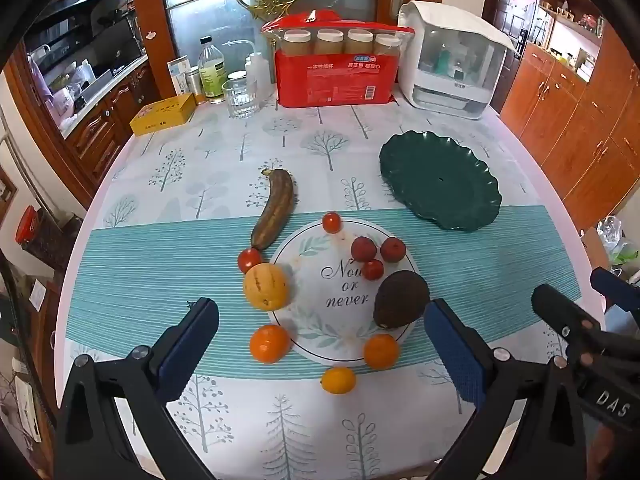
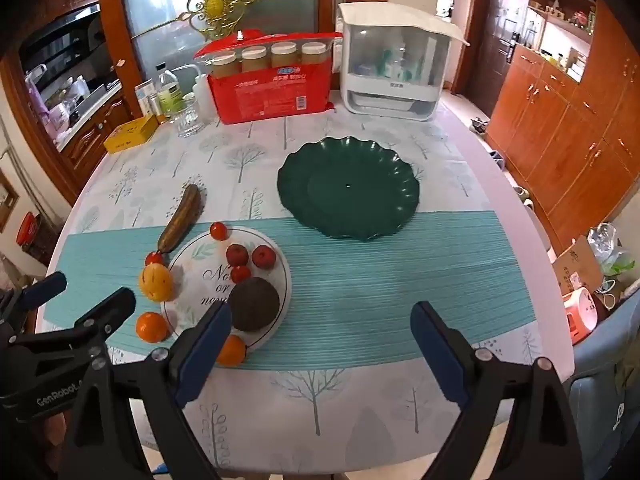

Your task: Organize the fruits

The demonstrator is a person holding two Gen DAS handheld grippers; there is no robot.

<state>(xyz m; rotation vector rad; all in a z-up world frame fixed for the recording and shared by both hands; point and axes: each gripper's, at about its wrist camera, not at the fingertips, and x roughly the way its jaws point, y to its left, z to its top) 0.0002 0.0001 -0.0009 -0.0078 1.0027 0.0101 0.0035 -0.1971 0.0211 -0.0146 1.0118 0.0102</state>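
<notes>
Since the fruits (image 1: 266, 292) sit loose on and around the mat (image 1: 344, 292) near the table's front edge, green plate (image 2: 348, 188) empty, you risk rolling one off. Left gripper (image 1: 320, 316) and right gripper (image 2: 322, 334): jaws fully spread, holding nothing.

Along the back of the table, a red package (image 1: 334, 80) topped with four capped jars stands beside a white lidded appliance (image 1: 452, 56). Left of it, a clear glass (image 1: 240, 98), an oil bottle (image 1: 211, 70) and a yellow box (image 1: 163, 114). Tree-print tablecloth (image 1: 224, 160) underneath, wooden cabinets (image 2: 560, 128) at right.
</notes>
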